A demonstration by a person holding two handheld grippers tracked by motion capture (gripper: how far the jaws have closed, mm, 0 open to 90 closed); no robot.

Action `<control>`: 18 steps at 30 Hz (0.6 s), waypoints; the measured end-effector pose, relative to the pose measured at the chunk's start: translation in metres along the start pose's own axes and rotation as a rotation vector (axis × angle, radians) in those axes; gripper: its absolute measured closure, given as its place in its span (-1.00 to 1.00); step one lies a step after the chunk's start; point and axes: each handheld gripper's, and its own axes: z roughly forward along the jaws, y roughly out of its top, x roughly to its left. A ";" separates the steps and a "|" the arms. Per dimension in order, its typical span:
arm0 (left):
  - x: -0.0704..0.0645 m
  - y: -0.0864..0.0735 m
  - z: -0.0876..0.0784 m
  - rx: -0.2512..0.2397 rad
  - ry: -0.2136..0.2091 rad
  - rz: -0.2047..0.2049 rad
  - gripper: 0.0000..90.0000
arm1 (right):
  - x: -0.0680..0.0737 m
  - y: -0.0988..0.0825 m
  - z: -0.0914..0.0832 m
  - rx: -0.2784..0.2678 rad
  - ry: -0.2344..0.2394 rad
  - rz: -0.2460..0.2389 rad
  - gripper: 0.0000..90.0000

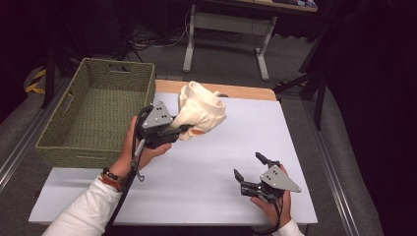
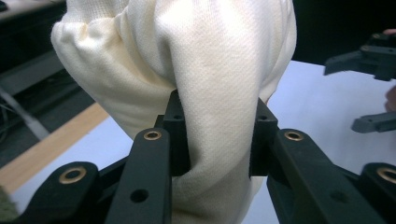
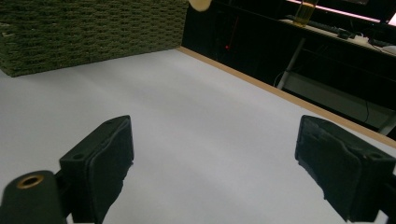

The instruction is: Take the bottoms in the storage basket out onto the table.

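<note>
A bunched cream knit garment [image 1: 202, 112], possibly a sweater, is held off the white table top [image 1: 206, 167], above its far-left part and just to the right of the woven green basket [image 1: 96, 115]. A small orange patch, perhaps a label, is seen on its underside in the high view. The garment is pinched by the left gripper [image 1: 183, 129]: in the left gripper view a thick fold of the cloth [image 2: 215, 84] is squeezed between the two black jaws, which are kept partly apart by the bulk of the fabric, while the rest billows above them. The gripper is carried in the left hand [image 1: 142, 150], whose white sleeve [image 1: 88, 209] comes in from the bottom left. The basket, which appears empty, is set at the table's left edge, overhanging it. The step in hand is judged to be the carrying of the garment towards the basket. The next move would call for the bundle to be brought leftward over the near rim, high enough that no hanging cloth is snagged on the weave, and for the jaws to be parted only once the bulk is above the basket's floor. The right gripper [image 1: 251, 169] is rested low at the near-right of the table, its jaws spread wide with nothing between them.
</note>
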 end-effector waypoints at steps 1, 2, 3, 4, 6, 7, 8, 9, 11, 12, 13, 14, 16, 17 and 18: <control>-0.005 -0.003 0.006 0.004 -0.022 -0.004 0.53 | 0.000 0.000 0.000 0.000 -0.001 -0.001 -0.73; -0.008 -0.006 0.010 0.004 -0.034 -0.011 0.53 | 0.000 0.000 0.000 0.000 -0.001 -0.002 -0.73; -0.008 -0.006 0.010 0.004 -0.034 -0.011 0.53 | 0.000 0.000 0.000 0.000 -0.001 -0.002 -0.73; -0.010 -0.008 0.015 0.012 -0.041 -0.006 0.53 | 0.000 0.000 0.000 0.001 0.001 -0.002 -0.72; -0.015 -0.013 0.023 0.026 -0.056 0.000 0.53 | 0.001 0.000 0.001 0.005 0.002 -0.003 -0.72; -0.019 -0.016 0.030 0.038 -0.072 0.000 0.53 | 0.001 -0.001 0.001 0.007 0.003 -0.002 -0.73; -0.019 -0.016 0.030 0.038 -0.072 0.000 0.53 | 0.001 -0.001 0.001 0.007 0.003 -0.002 -0.73; -0.022 -0.020 0.036 0.050 -0.087 -0.001 0.53 | 0.001 -0.001 0.001 0.008 0.001 -0.006 -0.73; -0.026 -0.024 0.043 0.061 -0.100 -0.002 0.53 | 0.001 -0.001 0.002 0.010 0.003 -0.007 -0.72; -0.030 -0.029 0.051 0.069 -0.118 -0.005 0.53 | 0.001 -0.001 0.002 0.012 -0.002 -0.009 -0.72; -0.030 -0.029 0.051 0.069 -0.118 -0.005 0.53 | 0.001 -0.001 0.002 0.012 -0.002 -0.009 -0.72; -0.033 -0.033 0.055 0.067 -0.133 -0.016 0.53 | 0.001 -0.001 0.002 0.012 -0.001 -0.008 -0.72; -0.037 -0.040 0.064 0.072 -0.159 -0.029 0.53 | 0.000 -0.002 0.002 0.015 -0.004 -0.005 -0.72; -0.039 -0.042 0.066 0.075 -0.164 -0.033 0.53 | 0.000 -0.002 0.002 0.016 -0.003 -0.004 -0.72; -0.042 -0.045 0.069 0.077 -0.172 -0.039 0.53 | 0.000 -0.002 0.002 0.016 -0.003 -0.004 -0.72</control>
